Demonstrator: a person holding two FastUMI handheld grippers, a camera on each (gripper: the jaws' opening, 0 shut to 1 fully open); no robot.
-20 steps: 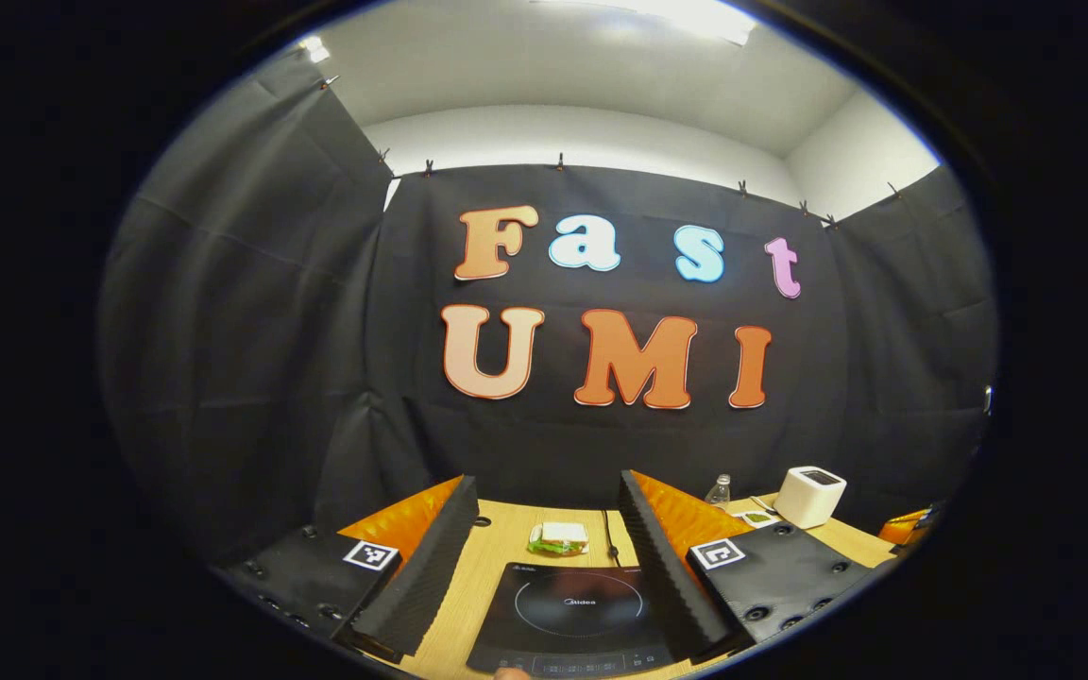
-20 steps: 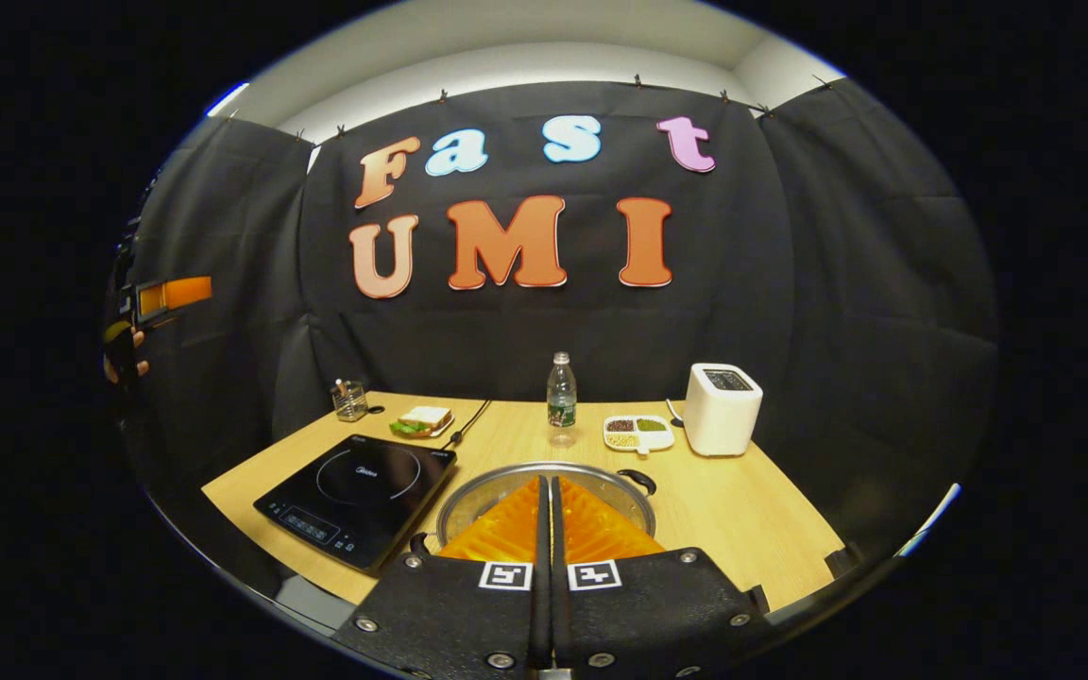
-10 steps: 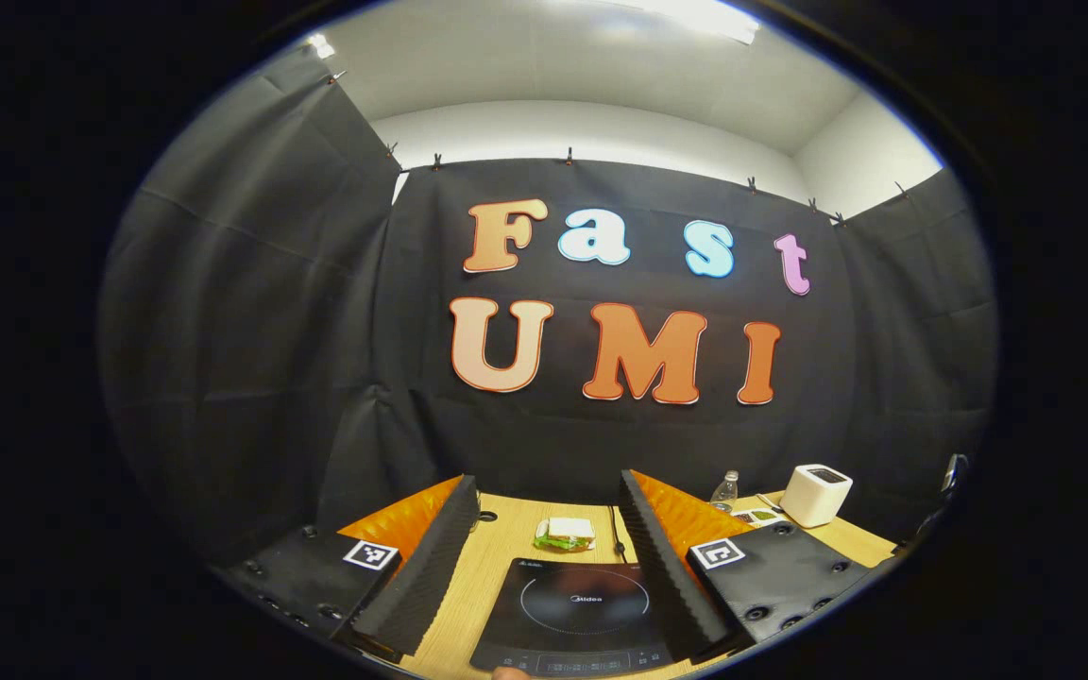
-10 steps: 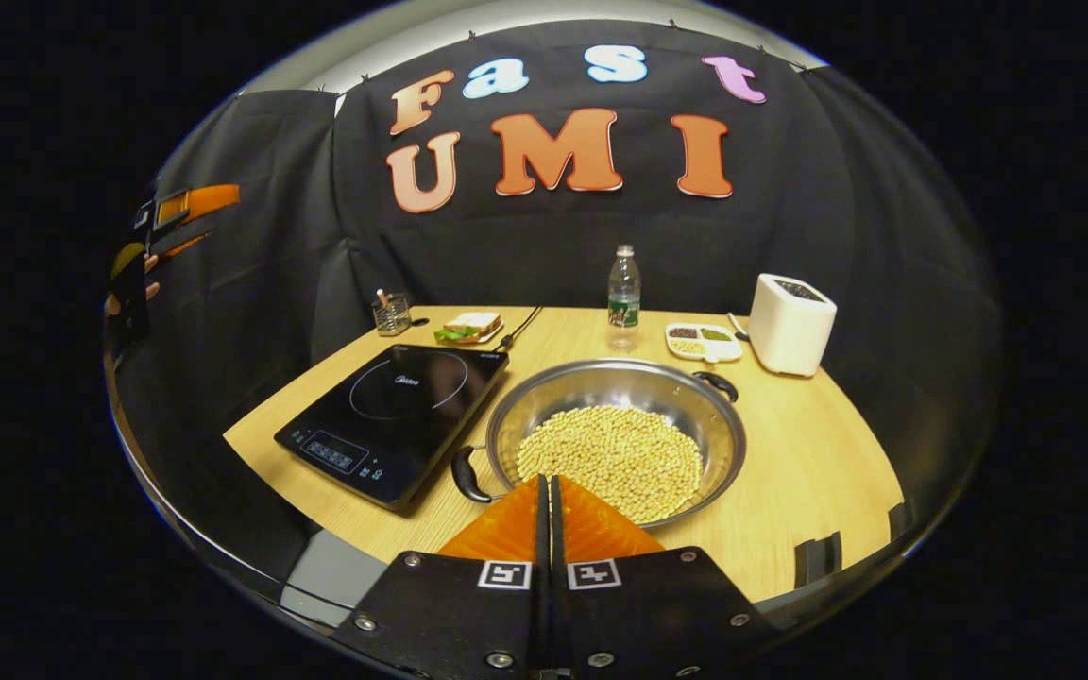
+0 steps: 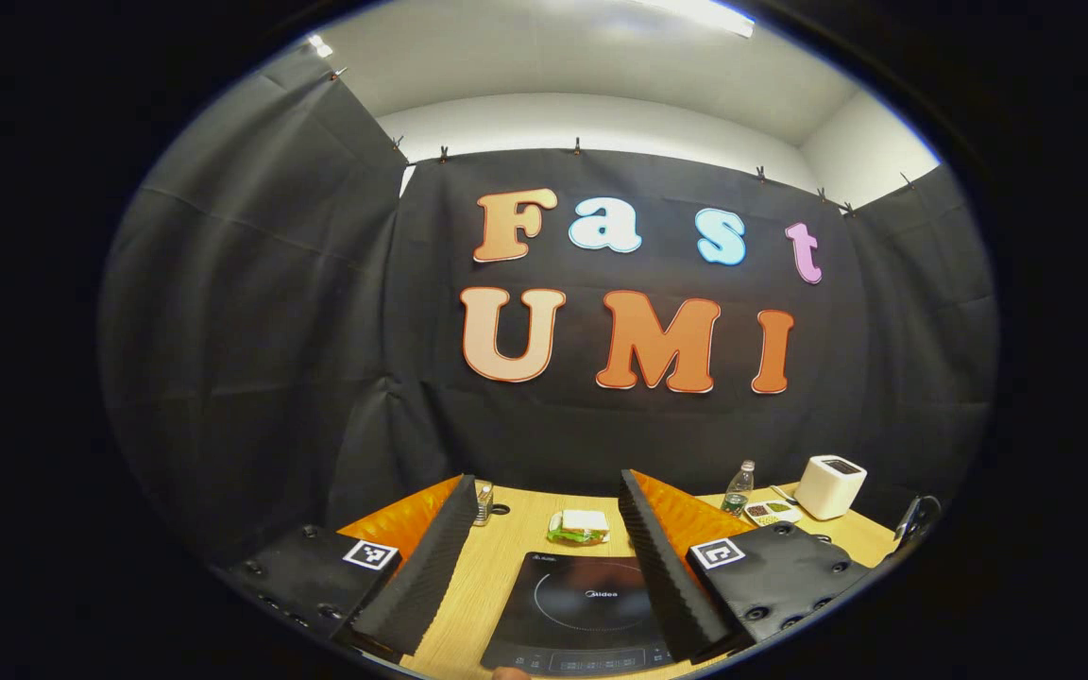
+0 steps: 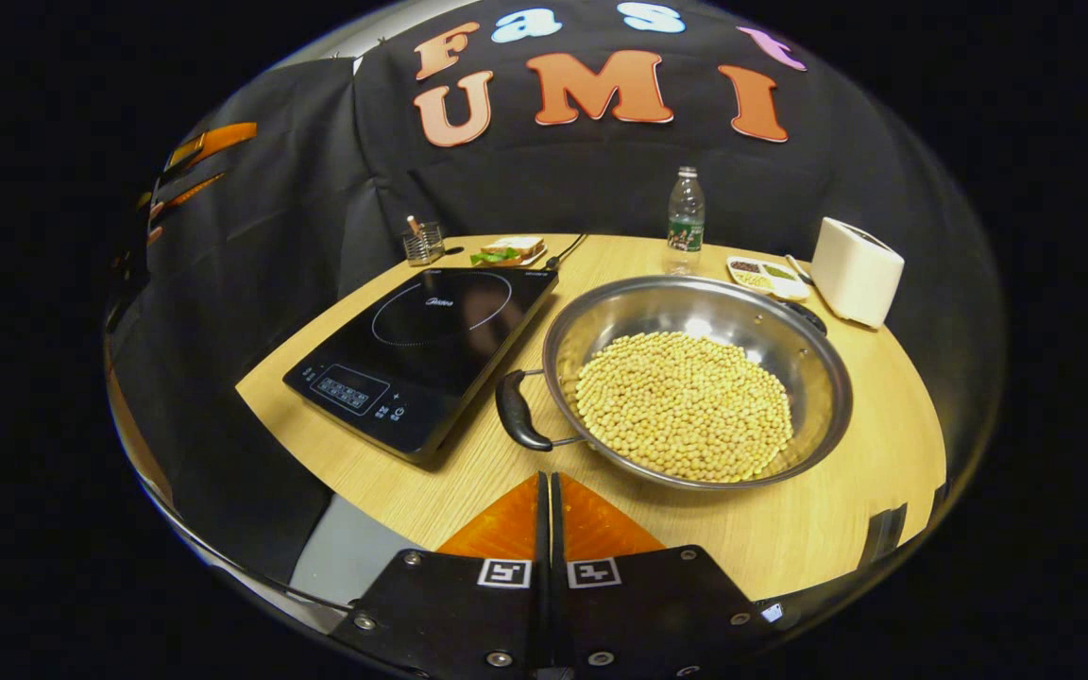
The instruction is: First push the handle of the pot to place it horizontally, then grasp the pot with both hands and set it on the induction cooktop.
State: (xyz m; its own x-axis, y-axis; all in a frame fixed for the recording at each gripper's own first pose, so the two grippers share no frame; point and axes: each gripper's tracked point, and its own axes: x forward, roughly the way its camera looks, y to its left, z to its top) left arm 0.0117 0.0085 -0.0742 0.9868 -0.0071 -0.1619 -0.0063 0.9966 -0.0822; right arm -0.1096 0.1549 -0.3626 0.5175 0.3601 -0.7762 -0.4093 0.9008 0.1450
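While the pot (image 6: 697, 378) of pale beans sits on the table (image 6: 846, 538) just right of the induction cooktop (image 6: 426, 354), its near black handle (image 6: 513, 412) points toward that cooktop. Above the table's near edge, the right gripper (image 6: 549, 482) has its fingers pressed together, empty. Over the cooktop, the left gripper (image 5: 544, 538) is spread wide, holding nothing.

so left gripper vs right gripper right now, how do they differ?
The left gripper has its fingers spread wide; the right gripper has its fingers closed together with nothing between them. The left gripper faces the cooktop and points fairly level; the right gripper tilts down at the table, toward the pot of beans. Both are clear of the pot.
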